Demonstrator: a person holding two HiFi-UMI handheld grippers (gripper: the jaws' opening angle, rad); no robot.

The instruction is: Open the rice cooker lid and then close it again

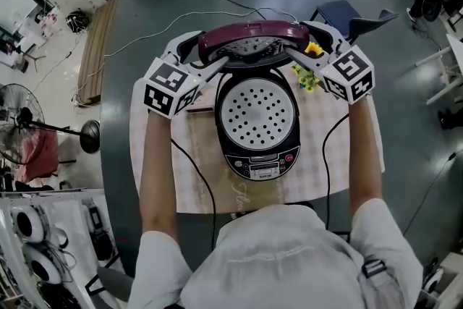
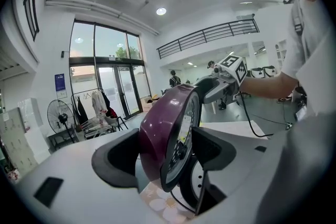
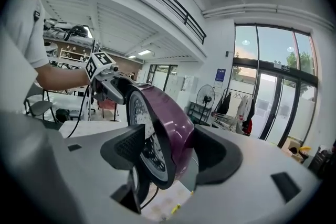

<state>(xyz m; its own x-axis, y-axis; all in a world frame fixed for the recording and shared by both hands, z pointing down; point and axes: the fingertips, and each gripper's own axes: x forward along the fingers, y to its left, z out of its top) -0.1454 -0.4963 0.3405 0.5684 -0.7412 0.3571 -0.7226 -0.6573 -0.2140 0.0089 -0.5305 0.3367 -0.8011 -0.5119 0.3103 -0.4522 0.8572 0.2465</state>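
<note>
Rice cooker [image 1: 257,155] sits mid-cloth [image 1: 195,184] on the round counter [image 1: 116,155], control panel facing the person. Its purple lid [image 1: 253,36] is up, standing open at the cooker's far edge, and a perforated tray [image 1: 257,112] shows inside the pot. The left claw [image 1: 206,54] comes in from the cooker's left side and pinches the lid's left edge: one pad on the purple shell, the other on the inner face, jaws wide around it. The right claw [image 1: 307,47] does the same from the cooker's right side, gripping the opposite edge of the lid. A yellow item [image 1: 307,72] lies just right of the cooker, near that claw.
</note>
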